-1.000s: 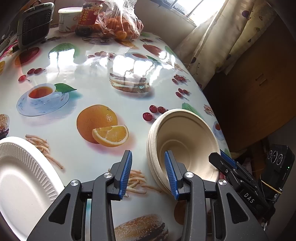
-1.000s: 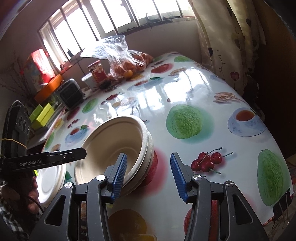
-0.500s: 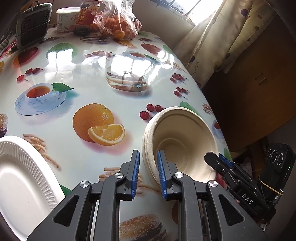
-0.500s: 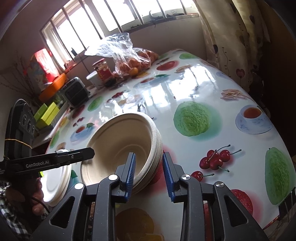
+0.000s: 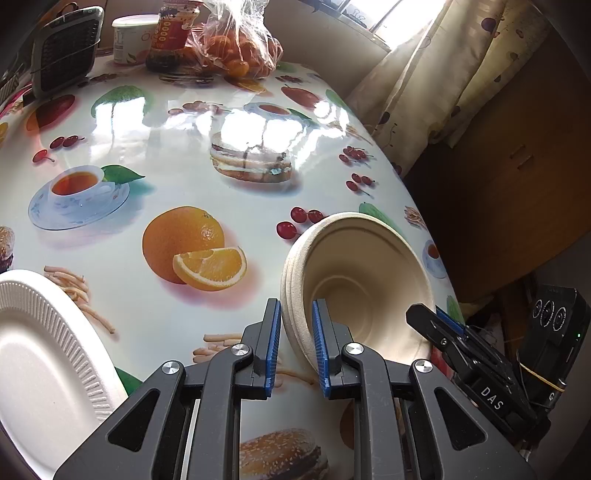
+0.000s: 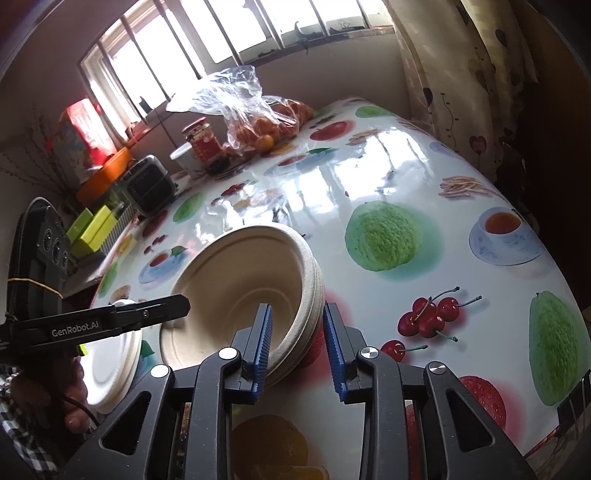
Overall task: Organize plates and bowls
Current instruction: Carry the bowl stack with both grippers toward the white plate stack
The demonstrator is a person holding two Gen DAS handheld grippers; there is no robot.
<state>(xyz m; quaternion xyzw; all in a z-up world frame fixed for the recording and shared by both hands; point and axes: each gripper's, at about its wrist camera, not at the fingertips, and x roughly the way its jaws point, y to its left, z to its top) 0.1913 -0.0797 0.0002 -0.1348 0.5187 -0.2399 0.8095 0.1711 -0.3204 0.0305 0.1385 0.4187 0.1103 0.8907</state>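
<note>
A stack of beige paper bowls [image 5: 354,280] sits near the table's right edge, tilted a little. My left gripper [image 5: 296,347] is shut on the stack's near rim, one blue pad inside the top bowl and one outside. In the right wrist view the same bowl stack [image 6: 240,291] has its opposite rim pinched by my right gripper [image 6: 297,339], also shut. Each gripper shows in the other's view: the right gripper [image 5: 443,325] and the left gripper [image 6: 162,314]. A white ribbed plate [image 5: 44,354] lies at the lower left, seen as white plates [image 6: 110,365] beside the bowls.
At the far end of the table with its fruit-print cloth [image 5: 184,155] stand a bag of oranges [image 5: 240,48], a red jar [image 5: 170,33], a white tub [image 5: 129,37] and a black device [image 5: 66,44]. A curtain [image 5: 424,92] and a wooden cabinet [image 5: 517,166] stand beyond the table's right edge.
Both grippers have closed from open onto opposite rims of the bowl stack. The hands have stayed about where they were.
</note>
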